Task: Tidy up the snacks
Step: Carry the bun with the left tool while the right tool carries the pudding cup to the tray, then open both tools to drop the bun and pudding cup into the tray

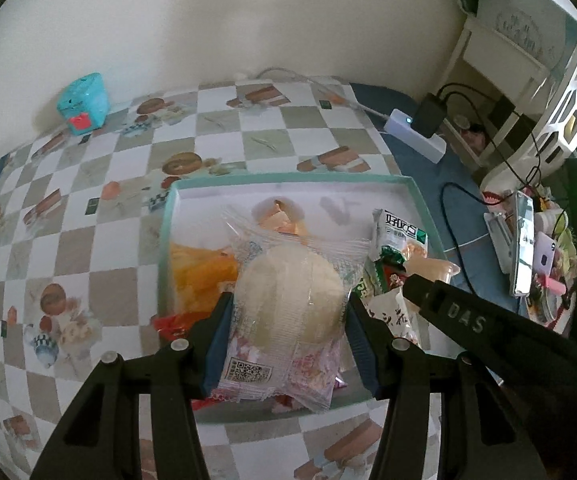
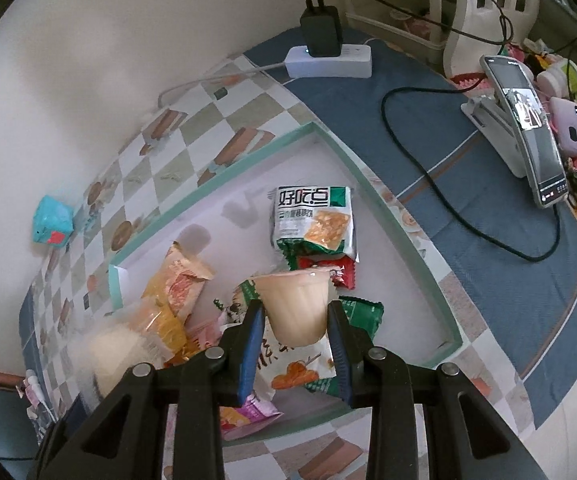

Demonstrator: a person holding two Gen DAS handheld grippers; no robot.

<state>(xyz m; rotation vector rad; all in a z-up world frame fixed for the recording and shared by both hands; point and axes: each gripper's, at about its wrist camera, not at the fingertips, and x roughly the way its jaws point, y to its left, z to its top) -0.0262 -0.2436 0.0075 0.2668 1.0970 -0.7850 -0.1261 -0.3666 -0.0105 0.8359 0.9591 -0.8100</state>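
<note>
Left wrist: left gripper (image 1: pixel 288 320) clamps a round pale bun in crinkly clear wrap (image 1: pixel 288 304) over the shallow teal-rimmed box (image 1: pixel 288 178), w/ foil snack packs inside. Right wrist: right gripper (image 2: pixel 296 320) pinches a smooth tapered jelly cup (image 2: pixel 294 304) above same box's green-white cracker pack (image 2: pixel 314 220) & orange packet (image 2: pixel 178 284).

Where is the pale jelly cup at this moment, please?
In the right wrist view the jelly cup sits between the right gripper pads, above the teal-rimmed tray, just below the green-and-white cracker packet.
</note>
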